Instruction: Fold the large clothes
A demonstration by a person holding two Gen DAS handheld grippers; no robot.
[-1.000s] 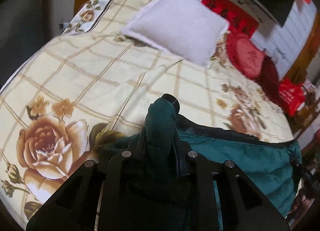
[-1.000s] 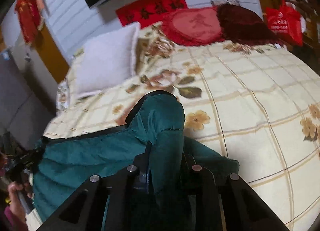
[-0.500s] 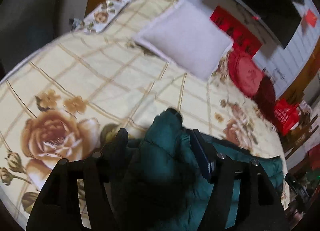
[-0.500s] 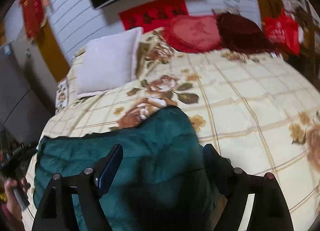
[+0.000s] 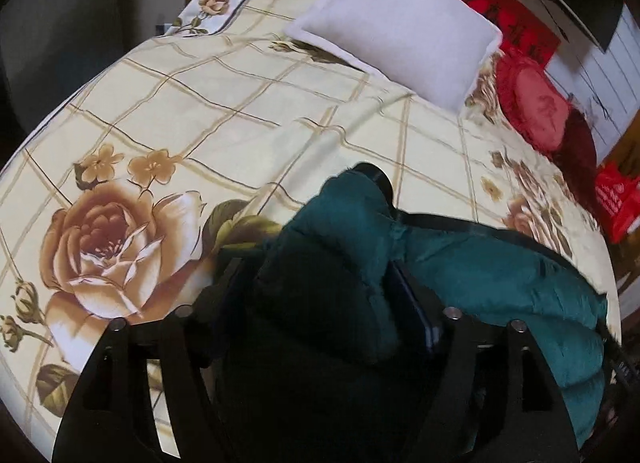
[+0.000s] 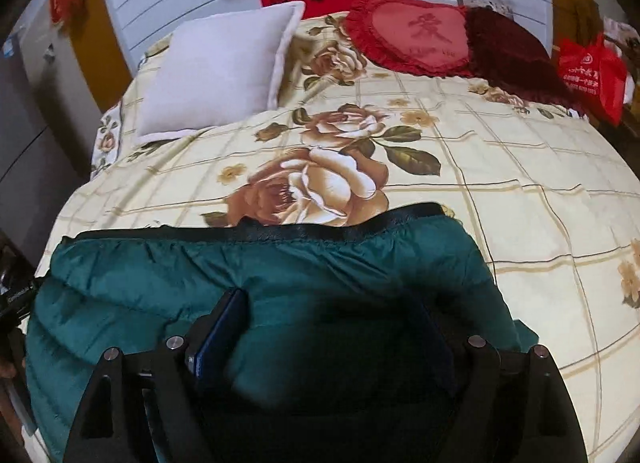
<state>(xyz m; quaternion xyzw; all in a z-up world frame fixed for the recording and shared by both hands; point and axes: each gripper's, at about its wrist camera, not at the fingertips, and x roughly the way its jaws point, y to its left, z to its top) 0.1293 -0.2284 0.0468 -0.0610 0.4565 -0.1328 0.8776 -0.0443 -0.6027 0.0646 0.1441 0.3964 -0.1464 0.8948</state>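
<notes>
A dark green puffer jacket (image 6: 280,283) with a black hem lies across the near part of the bed. It also shows in the left wrist view (image 5: 500,275). My left gripper (image 5: 316,295) is open, its fingers (image 5: 412,303) spread on either side of a raised corner of the jacket. My right gripper (image 6: 332,327) is open, its blue-padded fingers (image 6: 224,323) wide apart over the jacket's flat surface. The jacket's near edge is hidden under both grippers.
The bed has a cream floral checked sheet (image 6: 520,191). A white pillow (image 6: 216,71), a red heart cushion (image 6: 416,35) and a dark red cushion (image 6: 512,51) lie at the head. A red bag (image 6: 592,71) sits at the right bedside.
Both grippers were shut on bunched jacket fabric, then opened and let it go. The jacket has dropped flat on the bed, and both grippers have drawn back slightly.
</notes>
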